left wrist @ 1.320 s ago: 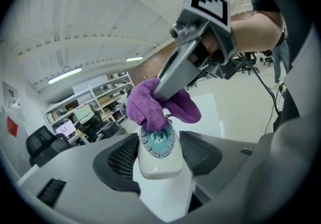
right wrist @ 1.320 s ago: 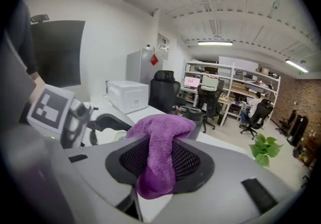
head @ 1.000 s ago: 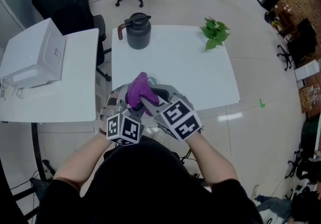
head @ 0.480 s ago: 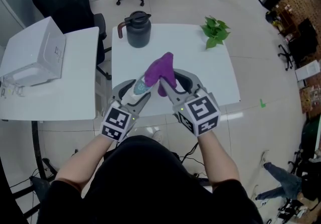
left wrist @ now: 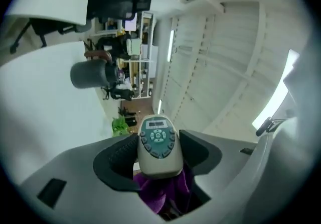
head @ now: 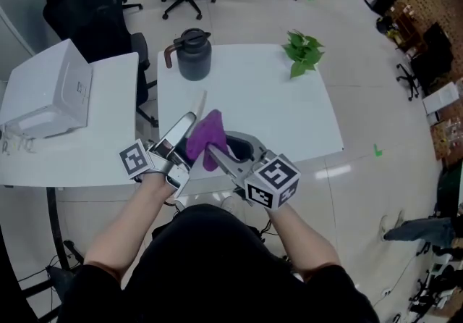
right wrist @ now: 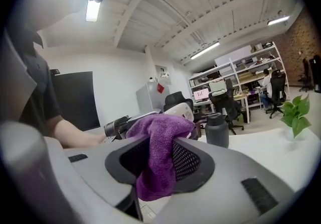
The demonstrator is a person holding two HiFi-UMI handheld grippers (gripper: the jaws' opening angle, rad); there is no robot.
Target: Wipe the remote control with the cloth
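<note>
remote (left wrist: pixel 158 142): pale grey, dark btn pad + small screen toward far end; up in the air over near edge of table (head: pixel 282 108), not resting on it.
L gripper (left wrist: pixel 158 156): jaws fairly wide, pads clamped on remote's 2 long sides; btn face turned to this gripper's own cam.
cloth (right wrist: pixel 158 150): purple, bunched; top fold pokes above the jaws, tail hangs below them.
R gripper (right wrist: pixel 159 160): narrower gap, pads pinching cloth mid-bunch.
cloth vs remote: L gripper view has purple right under remote's near end, down in the gripper's throat. R gripper view has remote's pale tip just behind the fold. Actual contact: can't tell.
head view: the 2 grippers close together, R tip just beside L jaws, cloth btwn them. Remote seen edge-on, slanting up & away.
forearm (right wrist: pixel 75 137): bare, L arm, seen in R gripper view behind the cloth.
on table: dark grey jug (head: pixel 193 56) w/ handle at far L corner, plant (head: pixel 302 52) at far R. Both well apart from grippers.
around: white box (head: pixel 47 90) on side table (head: pixel 101 148) to the L; black chairs (head: pixel 90 3) beyond.
</note>
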